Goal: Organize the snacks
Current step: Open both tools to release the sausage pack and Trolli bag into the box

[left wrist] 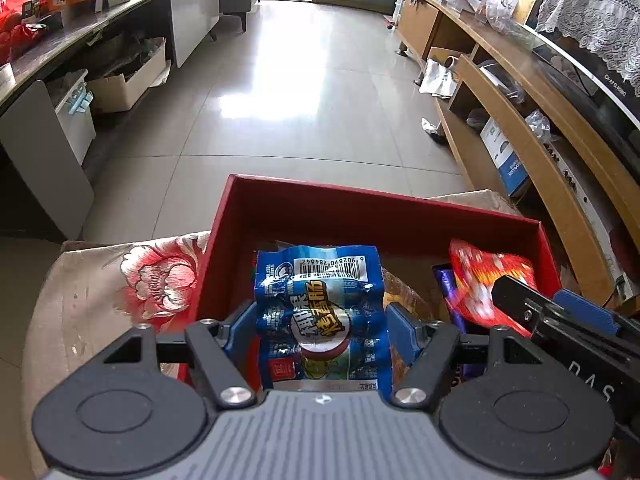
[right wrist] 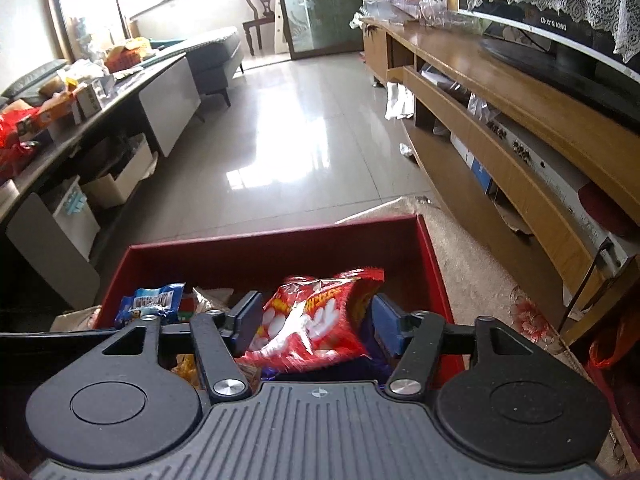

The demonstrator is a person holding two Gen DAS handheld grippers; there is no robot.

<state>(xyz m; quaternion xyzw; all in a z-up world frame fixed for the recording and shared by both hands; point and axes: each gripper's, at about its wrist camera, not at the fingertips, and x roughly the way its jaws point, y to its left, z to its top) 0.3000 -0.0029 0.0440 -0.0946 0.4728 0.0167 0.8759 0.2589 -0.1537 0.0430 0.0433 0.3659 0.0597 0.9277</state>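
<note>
Both snack packets sat over the open red box (left wrist: 400, 216), which served as the landmark; it rested on a flower-patterned cloth (left wrist: 152, 280). The left hand-held gripper (left wrist: 320, 322) pointed down into the left half of the box, its blue pads (left wrist: 402, 326) clamped on the sides of the blue snack packet (left wrist: 320, 300). That packet stood on end between them, long axis running away from the camera toward the box's far wall, barcode end farthest. The right hand-held gripper (right wrist: 316, 316) hung over the right half of the box with the red snack packet (right wrist: 316, 316) lying between its pads; the left pad (right wrist: 246, 316) stood apart from the foil, the right pad looked at most to brush it, so the jaws read as apart and the packet as let go, lying on the goods beneath. Its long axis lay crosswise, tilted up toward the box's far right corner. Judged next: the left side's release, since its packet was already inside the box walls. In the way: a purple packet (left wrist: 448, 292) and a brownish wrapper (left wrist: 404, 292) lay under and between the two packets, and the two grippers stood close together, the right one's arm reaching into the left camera's view beside the red packet. Farther out, bare tiled floor lay beyond the box's far wall.
</note>
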